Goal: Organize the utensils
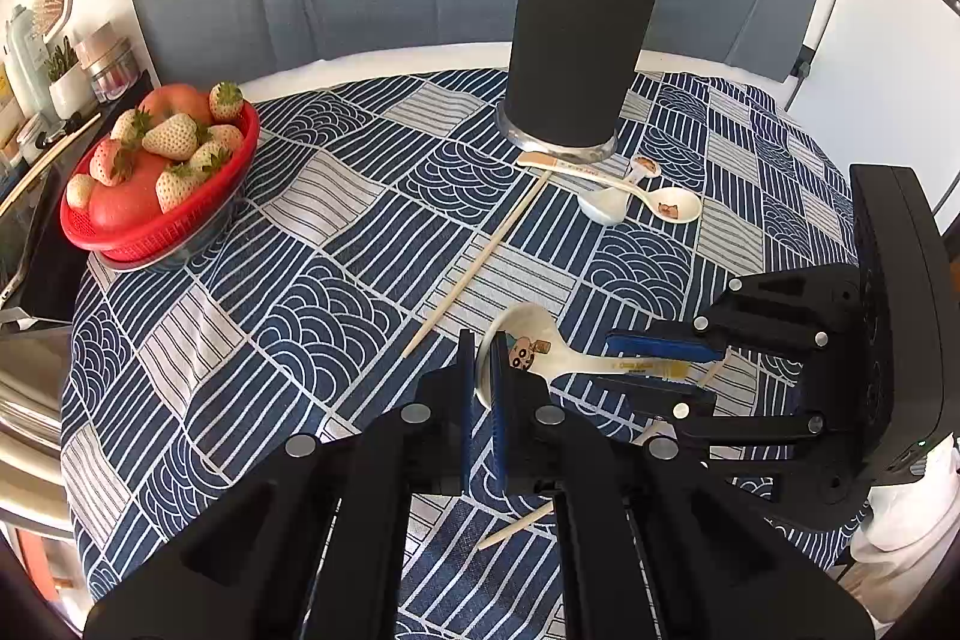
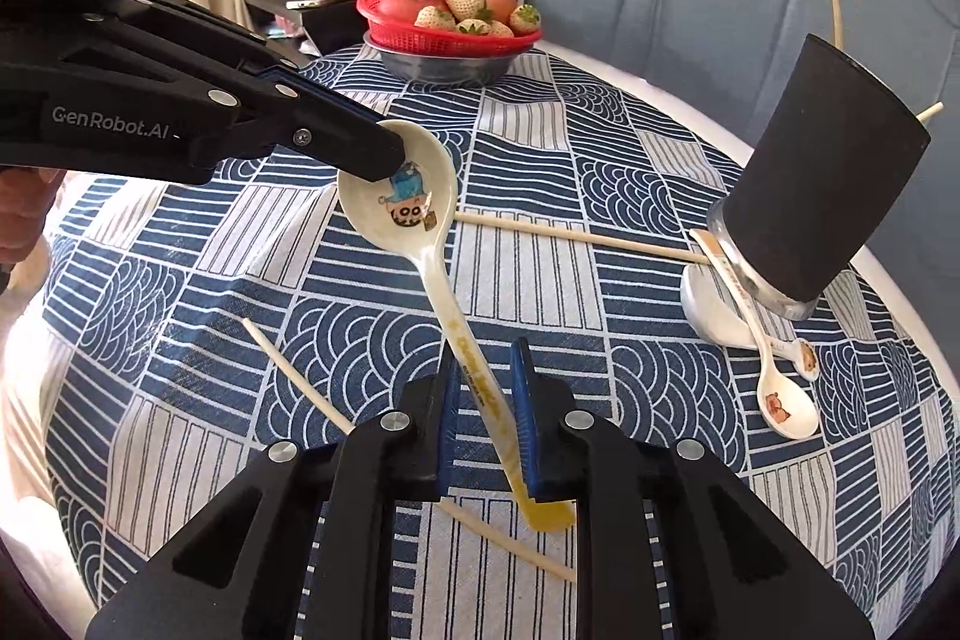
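A white cartoon-printed spoon (image 1: 543,355) (image 2: 414,208) is held above the cloth. My left gripper (image 1: 480,358) (image 2: 384,160) is shut on the rim of its bowl. My right gripper (image 2: 486,382) (image 1: 660,364) has its blue pads either side of the spoon's handle, with a small gap showing. A black utensil holder (image 1: 576,51) (image 2: 822,178) stands at the back with two chopsticks in it. Three more spoons (image 1: 624,196) (image 2: 756,334) lie at its base. A loose chopstick (image 1: 480,262) (image 2: 576,235) lies mid-table; another chopstick (image 2: 300,379) lies under my grippers.
A red basket of strawberries and apples (image 1: 162,160) (image 2: 450,15) sits in a metal bowl at the table's left. A shelf with bottles (image 1: 36,63) stands beyond it. A white board (image 1: 870,57) leans at the right. Blue patterned cloth (image 1: 312,244) covers the round table.
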Demonstrator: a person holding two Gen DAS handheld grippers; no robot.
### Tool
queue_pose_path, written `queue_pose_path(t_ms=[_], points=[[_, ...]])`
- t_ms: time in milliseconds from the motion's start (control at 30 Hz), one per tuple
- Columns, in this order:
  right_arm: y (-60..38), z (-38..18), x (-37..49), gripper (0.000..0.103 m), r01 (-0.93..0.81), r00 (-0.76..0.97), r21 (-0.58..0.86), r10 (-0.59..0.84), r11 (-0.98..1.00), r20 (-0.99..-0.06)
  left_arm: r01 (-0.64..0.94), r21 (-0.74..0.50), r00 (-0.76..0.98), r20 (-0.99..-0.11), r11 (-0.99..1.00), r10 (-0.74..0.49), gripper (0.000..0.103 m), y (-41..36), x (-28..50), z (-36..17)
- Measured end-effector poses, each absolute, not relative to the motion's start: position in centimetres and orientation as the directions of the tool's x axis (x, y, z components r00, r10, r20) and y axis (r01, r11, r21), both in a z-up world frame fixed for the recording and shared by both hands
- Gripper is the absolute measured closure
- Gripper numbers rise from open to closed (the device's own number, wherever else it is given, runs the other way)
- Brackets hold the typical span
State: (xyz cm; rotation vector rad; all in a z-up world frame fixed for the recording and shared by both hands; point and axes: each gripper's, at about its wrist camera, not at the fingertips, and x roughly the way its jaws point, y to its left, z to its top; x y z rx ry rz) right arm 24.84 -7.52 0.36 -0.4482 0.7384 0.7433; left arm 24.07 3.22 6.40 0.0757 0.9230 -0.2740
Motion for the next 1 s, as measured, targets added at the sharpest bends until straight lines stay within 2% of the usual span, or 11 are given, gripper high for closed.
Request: queue_pose_path(t_ms=[267, 533, 1000], points=[[-7.9, 2.7, 25.8, 0.087, -0.727, 0.532, -0.114, 0.450, 0.677, -0.717, 0.282, -0.045, 0.591, -0.779, 0.958, -0.211, 0.098, 2.9, 24.5, 9.1], [-7.8, 6.4, 26.4, 0.087, -0.697, 0.608, -0.194, 0.425, 0.690, -0.671, 0.290, -0.028, 0.624, -0.752, 0.957, -0.211, 0.098, 2.9, 25.2, 12.8], [-7.8, 12.0, 28.5, 0.087, -0.658, 0.677, -0.236, 0.424, 0.715, -0.601, 0.299, 0.010, 0.687, -0.697, 0.954, -0.207, 0.098, 2.2, 26.9, 19.2]])
